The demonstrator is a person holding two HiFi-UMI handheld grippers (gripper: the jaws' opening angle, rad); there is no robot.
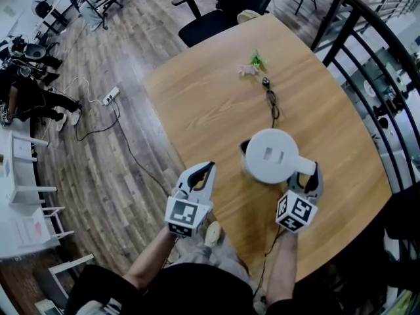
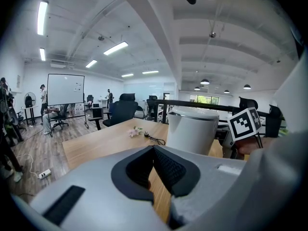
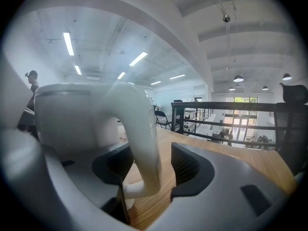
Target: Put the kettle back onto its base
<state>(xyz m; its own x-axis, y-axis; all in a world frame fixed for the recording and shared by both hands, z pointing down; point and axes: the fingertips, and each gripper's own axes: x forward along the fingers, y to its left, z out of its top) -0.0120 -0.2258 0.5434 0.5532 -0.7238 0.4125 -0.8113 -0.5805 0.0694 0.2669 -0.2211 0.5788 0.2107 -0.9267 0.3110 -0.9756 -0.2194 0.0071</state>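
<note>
Right gripper [image 1: 306, 176] is standing wide open, its jaws either side of the curved handle [image 3: 139, 129] of the white plastic kettle [image 1: 271, 155] | left gripper [image 1: 207, 170] is hovering empty, tips together | kettle is sitting upright on the round wooden table [image 1: 210, 104], thin black cord [image 1: 271, 104] trailing behind
</note>
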